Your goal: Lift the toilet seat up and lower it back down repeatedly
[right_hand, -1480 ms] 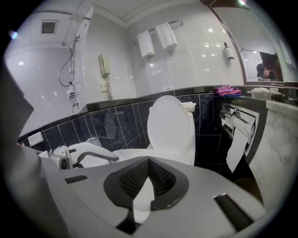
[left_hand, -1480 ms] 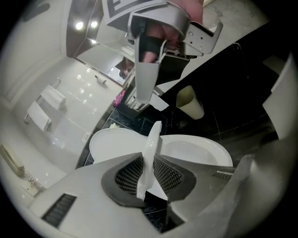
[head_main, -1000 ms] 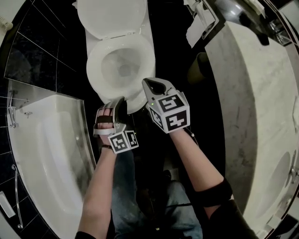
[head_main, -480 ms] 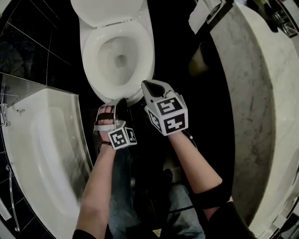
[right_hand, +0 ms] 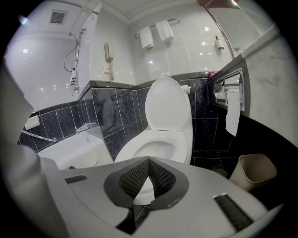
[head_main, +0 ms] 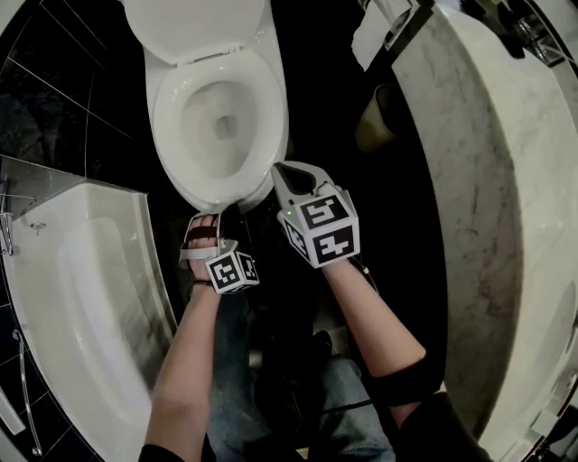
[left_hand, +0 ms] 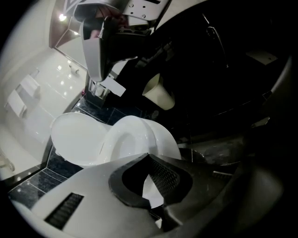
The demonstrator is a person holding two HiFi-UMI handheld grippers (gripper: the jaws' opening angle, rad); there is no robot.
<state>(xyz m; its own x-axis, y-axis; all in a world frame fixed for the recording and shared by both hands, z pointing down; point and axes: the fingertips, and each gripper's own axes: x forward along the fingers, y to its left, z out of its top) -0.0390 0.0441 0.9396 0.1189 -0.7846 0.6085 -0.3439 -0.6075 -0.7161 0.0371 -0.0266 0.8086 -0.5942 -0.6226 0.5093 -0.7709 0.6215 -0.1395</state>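
Observation:
The white toilet has its seat (head_main: 164, 126) lying flat on the bowl and its lid (head_main: 194, 27) standing up against the wall. In the right gripper view the seat (right_hand: 182, 139) and the upright lid (right_hand: 168, 104) lie straight ahead. My left gripper (head_main: 231, 211) hangs just below the bowl's front rim; its jaws have just been closing and now meet with nothing between them (left_hand: 149, 155). My right gripper (head_main: 283, 170) is shut and empty beside the front right of the rim (right_hand: 149, 160). Neither gripper touches the seat.
A white bathtub (head_main: 81, 298) fills the left side. A marble vanity counter (head_main: 488, 180) runs along the right, with a beige waste bin (head_main: 375, 117) and a hanging toilet roll (head_main: 370, 41) between it and the toilet. The person's jeans-clad legs (head_main: 239, 361) are below the grippers.
Both grippers have sunk lower in front of the bowl. The left gripper's jaws have come together. The seat and lid have not moved.

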